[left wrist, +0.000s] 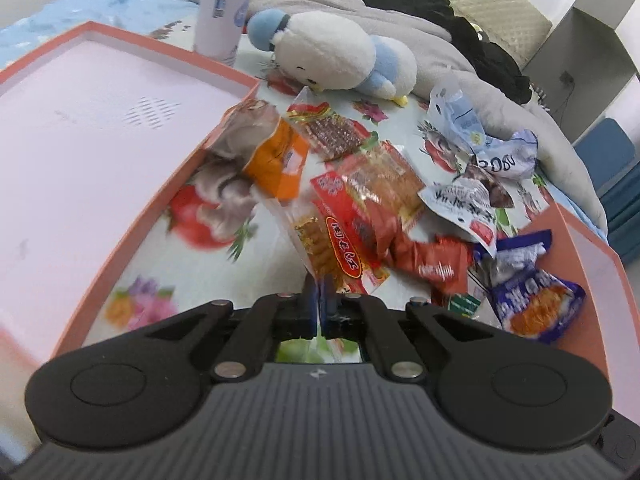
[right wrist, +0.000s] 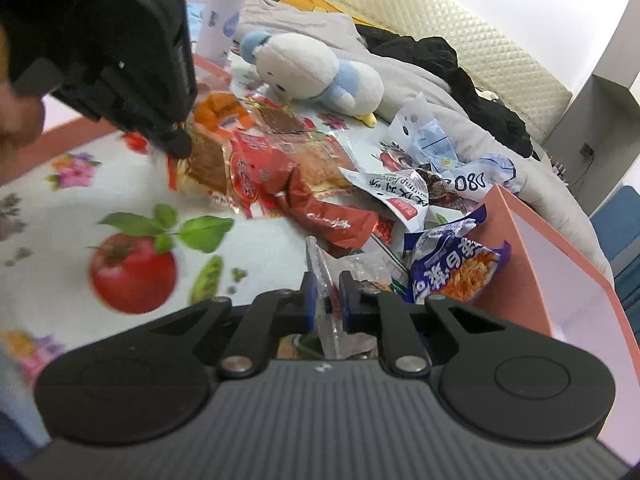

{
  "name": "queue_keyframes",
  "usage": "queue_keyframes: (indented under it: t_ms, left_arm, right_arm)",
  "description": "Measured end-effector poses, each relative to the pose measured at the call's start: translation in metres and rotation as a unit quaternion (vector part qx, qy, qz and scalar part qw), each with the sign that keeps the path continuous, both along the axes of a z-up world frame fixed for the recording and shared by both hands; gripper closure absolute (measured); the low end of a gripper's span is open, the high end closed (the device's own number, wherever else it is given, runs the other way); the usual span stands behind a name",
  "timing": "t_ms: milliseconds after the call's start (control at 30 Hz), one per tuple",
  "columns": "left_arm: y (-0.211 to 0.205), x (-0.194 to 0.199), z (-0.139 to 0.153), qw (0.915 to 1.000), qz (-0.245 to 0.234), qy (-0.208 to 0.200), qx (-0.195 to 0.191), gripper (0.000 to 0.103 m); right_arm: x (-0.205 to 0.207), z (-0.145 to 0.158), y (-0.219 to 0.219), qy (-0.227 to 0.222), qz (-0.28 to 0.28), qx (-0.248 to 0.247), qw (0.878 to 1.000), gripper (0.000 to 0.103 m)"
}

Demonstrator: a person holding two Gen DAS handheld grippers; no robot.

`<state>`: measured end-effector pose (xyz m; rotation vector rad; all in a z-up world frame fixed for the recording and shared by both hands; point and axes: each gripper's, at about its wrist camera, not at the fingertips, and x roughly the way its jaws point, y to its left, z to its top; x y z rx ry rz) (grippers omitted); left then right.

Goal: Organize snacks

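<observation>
Snacks: we count a loose heap of crinkled packets (left wrist: 384,200) lying on a cloth printed with tomatoes and flowers (right wrist: 132,268), between two pink boxes.
Colours: we note mostly red and orange wrappers in the middle, white-and-blue ones toward the far right, and one purple packet (right wrist: 452,272) with an orange noodle picture at the near right.
Left gripper (left wrist: 320,300): we see its blue pads pressed together on the clear edge of a packet of golden sticks with a red label (left wrist: 332,248), at the near edge of the heap.
Right gripper (right wrist: 327,300): we see its pads pinching a clear, crumpled wrapper (right wrist: 320,268), just beside the purple packet.
Boxes: we log a salmon-edged tray with a pale pink floor (left wrist: 80,128) on the left, and a second one (right wrist: 560,276) on the right, its wall touching the purple packet.
Plush: we find a white and light-blue toy (left wrist: 336,56) lying beyond the heap.
Bottle: we see a white one (left wrist: 224,4) standing upright behind the left tray.
Background: we note grey bedding and dark clothing (left wrist: 440,4) past the toy.
</observation>
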<state>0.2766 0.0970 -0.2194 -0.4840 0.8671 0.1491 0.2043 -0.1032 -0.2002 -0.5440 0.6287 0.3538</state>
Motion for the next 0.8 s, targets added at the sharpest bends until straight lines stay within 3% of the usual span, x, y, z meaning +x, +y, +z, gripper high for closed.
queue_keyframes:
  t_ms: [267,400,533,800]
  left_arm:
    - [-0.026,-0.074,0.028,0.9997,0.014,-0.001,0.021,0.102]
    - [-0.038,-0.103,0.031,0.9998,0.019,0.003,0.008,0.102]
    - [-0.045,-0.120,0.026,0.9996,0.016,0.022,-0.008,0.102]
    - [-0.051,-0.135,0.017,0.9977,-0.025,0.063,0.000,0.101]
  right_arm:
    - [-0.059,0.012,-0.013,0.015,0.007,0.015,1.000,0.090]
    - [-0.081,0.016,-0.024,0.030,0.009,0.033,0.999,0.090]
    - [-0.096,0.014,-0.033,0.049,0.003,0.050,0.998,0.090]
    - [-0.106,0.010,-0.047,0.087,-0.023,0.101,0.991,0.090]
